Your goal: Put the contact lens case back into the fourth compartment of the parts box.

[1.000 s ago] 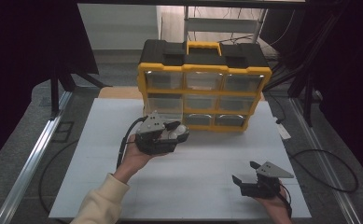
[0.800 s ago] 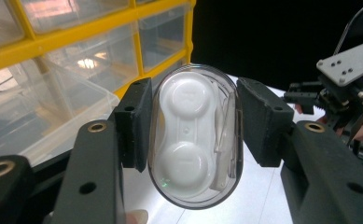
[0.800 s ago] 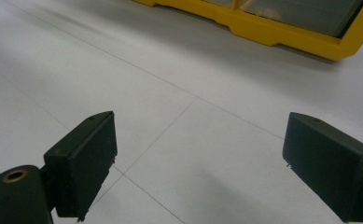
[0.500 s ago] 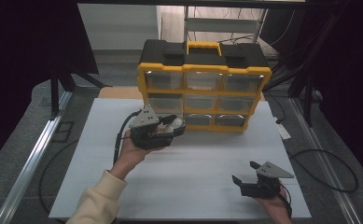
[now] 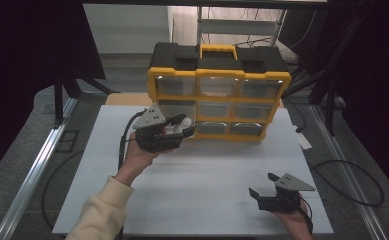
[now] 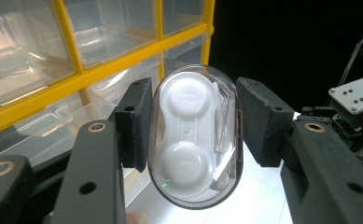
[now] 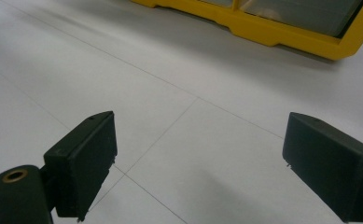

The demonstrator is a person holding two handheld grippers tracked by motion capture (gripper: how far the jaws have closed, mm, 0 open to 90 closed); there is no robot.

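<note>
Left jaws: closed on a clear oval case (image 6: 195,135), which is pinched from both sides between the 2 black pads (image 6: 133,122); a white 2-lobed insert is seen inside it.
Left gripper (image 5: 179,129): held up off the table by the left hand (image 5: 134,159), right at the lower-left drawers of the organiser.
Right jaws: spread wide, with nothing between them.
Right gripper (image 5: 264,186): held low near the table's front right corner by the right hand (image 5: 294,220), well apart from the left gripper.
Organiser (image 5: 217,92): a yellow-and-black cabinet with clear drawers in 3 rows, stood at the far edge.
Table (image 5: 212,170): white, crossed by faint lines.
</note>
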